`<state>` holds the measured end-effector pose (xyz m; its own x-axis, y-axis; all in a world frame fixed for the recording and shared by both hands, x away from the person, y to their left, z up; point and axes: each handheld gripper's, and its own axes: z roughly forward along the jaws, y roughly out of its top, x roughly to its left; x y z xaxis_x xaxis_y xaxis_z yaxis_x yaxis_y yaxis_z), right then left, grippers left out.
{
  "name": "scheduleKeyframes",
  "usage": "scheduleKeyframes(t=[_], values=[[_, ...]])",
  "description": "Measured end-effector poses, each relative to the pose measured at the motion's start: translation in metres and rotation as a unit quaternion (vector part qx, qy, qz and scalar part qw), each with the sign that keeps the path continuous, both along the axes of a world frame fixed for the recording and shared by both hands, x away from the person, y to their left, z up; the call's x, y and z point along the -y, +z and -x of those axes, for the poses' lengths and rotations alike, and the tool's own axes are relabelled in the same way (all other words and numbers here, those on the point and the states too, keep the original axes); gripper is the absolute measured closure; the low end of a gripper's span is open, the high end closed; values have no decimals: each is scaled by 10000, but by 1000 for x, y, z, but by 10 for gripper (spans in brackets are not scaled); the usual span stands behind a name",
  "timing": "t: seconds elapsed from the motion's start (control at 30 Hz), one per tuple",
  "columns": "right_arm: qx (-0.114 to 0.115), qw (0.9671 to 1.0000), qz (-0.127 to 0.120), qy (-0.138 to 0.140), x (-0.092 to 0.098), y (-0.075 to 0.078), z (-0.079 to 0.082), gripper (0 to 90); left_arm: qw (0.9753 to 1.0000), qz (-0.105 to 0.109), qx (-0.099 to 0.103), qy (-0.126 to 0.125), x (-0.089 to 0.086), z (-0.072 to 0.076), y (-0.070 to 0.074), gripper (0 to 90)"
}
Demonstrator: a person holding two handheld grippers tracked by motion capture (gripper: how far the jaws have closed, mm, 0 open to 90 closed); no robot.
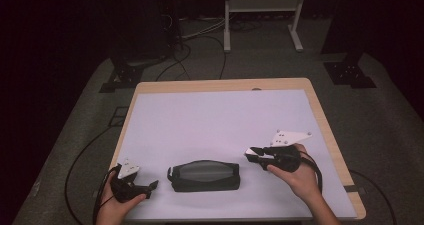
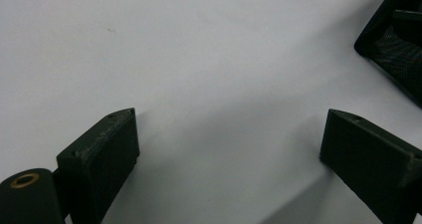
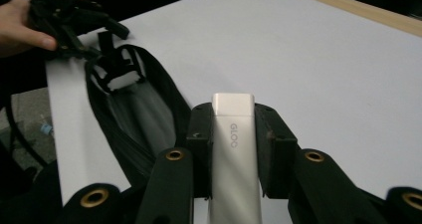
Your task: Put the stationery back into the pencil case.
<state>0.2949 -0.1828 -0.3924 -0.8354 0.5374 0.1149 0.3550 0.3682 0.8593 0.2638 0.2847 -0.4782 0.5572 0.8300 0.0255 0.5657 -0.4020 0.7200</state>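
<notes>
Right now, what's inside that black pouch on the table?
Nothing can be made out inside the black pouch. Its grey mesh panel shows no clear contents in the high view, and the rest is covered by black fabric. The white stick is outside it, clamped in the right gripper.

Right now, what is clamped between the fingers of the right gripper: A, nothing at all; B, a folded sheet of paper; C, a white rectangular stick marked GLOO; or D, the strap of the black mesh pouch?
C: in the right gripper view the right gripper is shut on the white rectangular stick marked GLOO, while the black mesh zip pouch lies apart on the table.
</notes>
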Motion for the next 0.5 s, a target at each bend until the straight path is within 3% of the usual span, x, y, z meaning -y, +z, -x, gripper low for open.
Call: scheduleKeyframes(t=[0.27, 0.5], values=[[45, 9986, -74, 517, -18, 6, -1, 706, 10000, -2, 2, -1, 0, 0, 0, 76], [37, 9958, 3, 910, -35, 8, -3, 705, 10000, 0, 1, -1, 0, 0, 0, 76]])
